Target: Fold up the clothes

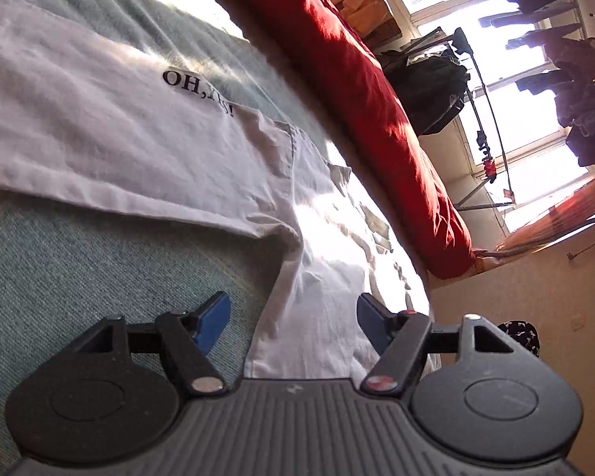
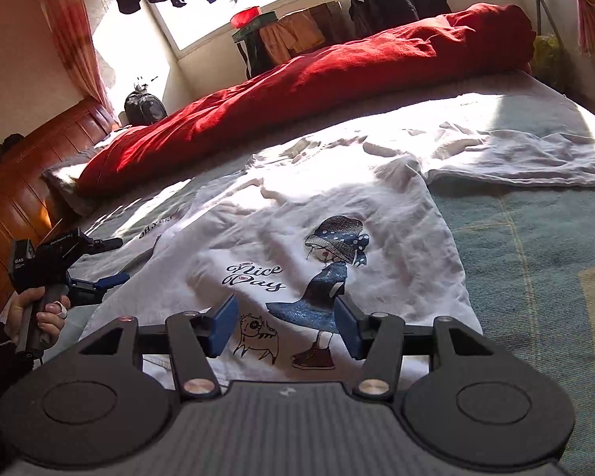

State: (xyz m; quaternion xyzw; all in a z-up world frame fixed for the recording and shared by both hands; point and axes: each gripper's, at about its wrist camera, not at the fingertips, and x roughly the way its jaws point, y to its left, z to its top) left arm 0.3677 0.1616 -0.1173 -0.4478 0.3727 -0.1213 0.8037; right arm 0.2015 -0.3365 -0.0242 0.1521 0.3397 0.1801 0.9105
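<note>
A white T-shirt with a girl print and "Nice Day" (image 2: pixel 297 214) lies flat on the bed. My right gripper (image 2: pixel 285 329) hovers open over its near hem, the print showing between the blue pads. A person's hand (image 2: pixel 39 313) holds my left gripper (image 2: pixel 113 261) at that shirt's left edge. In the left wrist view my left gripper (image 1: pixel 293 319) is open, with the white shirt edge (image 1: pixel 317 277) lying between its fingers, unpinched. A second white shirt printed "OH," (image 1: pixel 99 119) lies beside it, also seen in the right wrist view (image 2: pixel 154 230).
A third white garment (image 2: pixel 515 154) lies crumpled at the back right of the grey-green bed cover (image 2: pixel 535 258). A rolled red duvet (image 2: pixel 317 79) runs along the far side. A wooden headboard (image 2: pixel 12 198) stands at the left. Dark clothes hang by the window.
</note>
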